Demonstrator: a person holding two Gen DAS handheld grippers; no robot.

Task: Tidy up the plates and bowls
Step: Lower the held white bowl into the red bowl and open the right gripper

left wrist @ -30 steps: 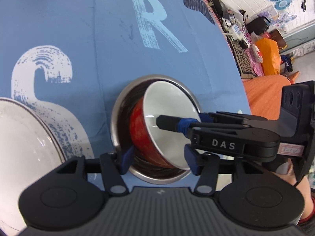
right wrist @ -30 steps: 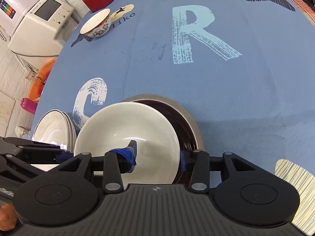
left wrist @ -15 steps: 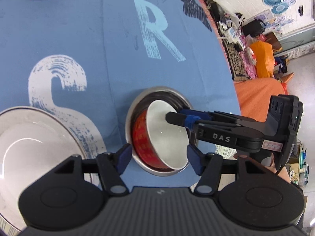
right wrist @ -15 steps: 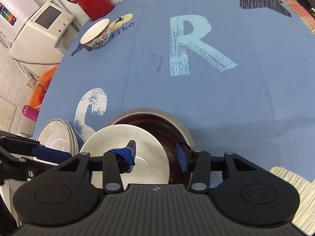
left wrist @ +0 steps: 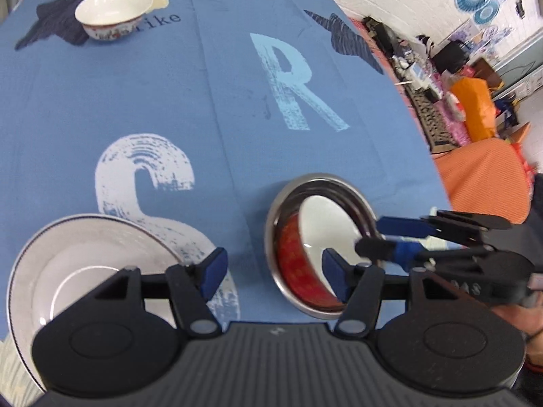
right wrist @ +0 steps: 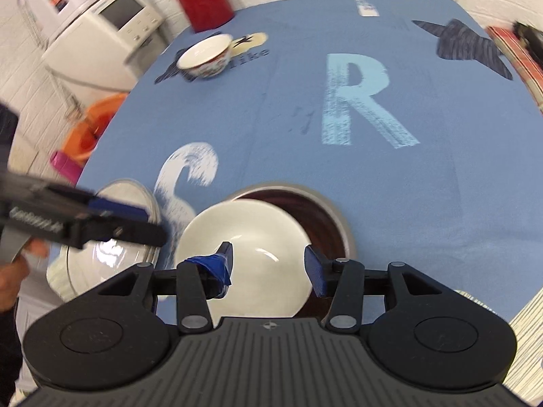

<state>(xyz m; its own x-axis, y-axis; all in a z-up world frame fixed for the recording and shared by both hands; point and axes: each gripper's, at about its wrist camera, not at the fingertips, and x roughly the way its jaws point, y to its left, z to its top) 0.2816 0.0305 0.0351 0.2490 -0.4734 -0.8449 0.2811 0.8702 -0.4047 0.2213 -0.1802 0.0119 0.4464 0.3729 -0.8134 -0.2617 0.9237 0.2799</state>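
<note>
At the near left the stacked plates (left wrist: 91, 264) sit below the left gripper (left wrist: 271, 269), whose jaws are spread and empty. To its right the red bowl (left wrist: 305, 264) leans tilted inside the steel bowl (left wrist: 288, 200) – white inside facing right. The right gripper (right wrist: 268, 266) hangs just above that bowl, jaws released, gripping nothing. The patterned bowl (left wrist: 113, 12) lies far left, well apart – the left gripper looks nearer to it

Black ribbed gripper (left wrist: 273, 271) bodies — blue finger pads (right wrist: 314, 270), 2 silver screws each.
</note>
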